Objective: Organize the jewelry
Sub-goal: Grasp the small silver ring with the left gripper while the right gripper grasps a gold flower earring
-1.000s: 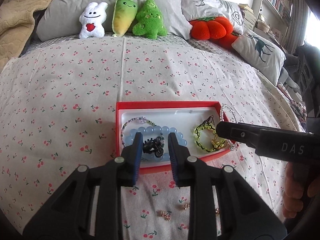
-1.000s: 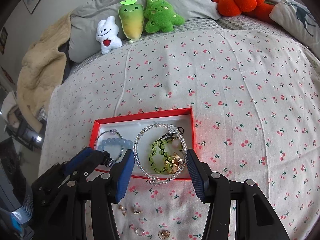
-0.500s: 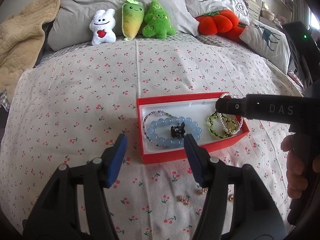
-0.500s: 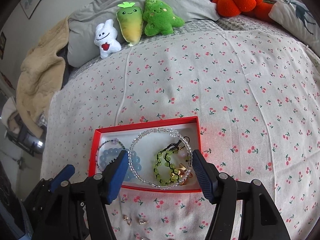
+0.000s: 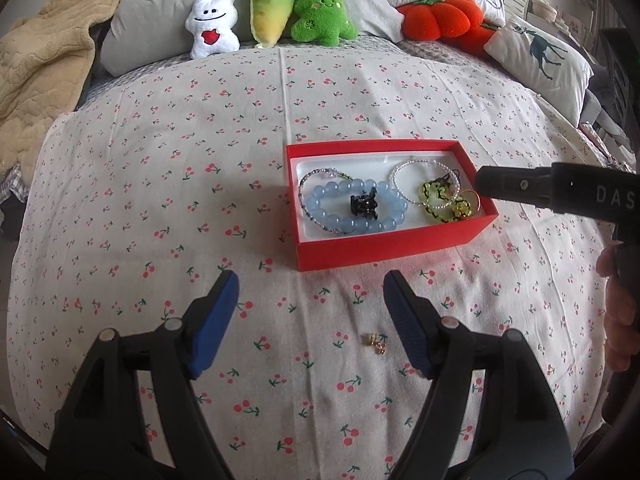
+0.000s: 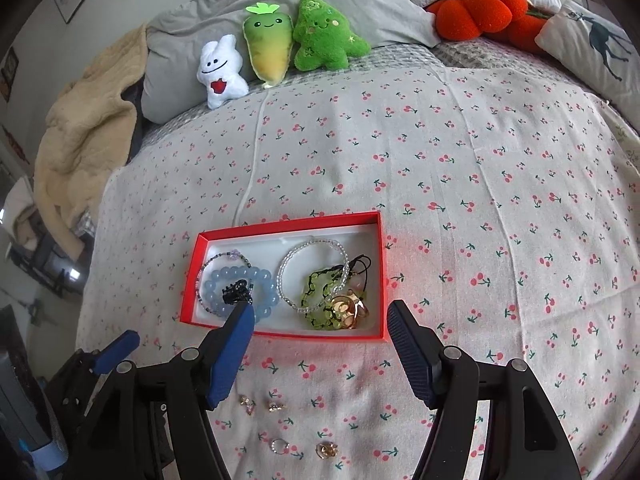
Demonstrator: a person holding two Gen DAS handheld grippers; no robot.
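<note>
A red box (image 5: 384,246) (image 6: 280,224) lies on the cherry-print bedspread. It holds a blue bead bracelet (image 5: 384,226) (image 6: 210,290) with a black hair clip (image 5: 363,205) (image 6: 236,292) on it, a thin beaded bracelet (image 5: 304,184), a clear bead bracelet (image 6: 312,246), a green-and-black bracelet (image 6: 316,294) and gold pieces (image 6: 346,308). My left gripper (image 5: 310,320) is open and empty, in front of the box. My right gripper (image 6: 322,354) is open and empty at the box's near edge. Small gold earrings (image 5: 374,342) (image 6: 248,402) and rings (image 6: 280,446) lie loose on the bedspread near me.
Plush toys (image 5: 276,12) (image 6: 272,44), grey pillows, an orange pumpkin cushion (image 5: 440,18) and a deer-print pillow (image 5: 540,54) line the head of the bed. A beige blanket (image 5: 36,72) lies at the left. The right gripper's body (image 5: 560,192) reaches in beside the box.
My left gripper opened, let go of the black hair clip onto the blue bracelet, and drew back from the box. My right gripper has also drawn back, leaving the clear bracelet in the box.
</note>
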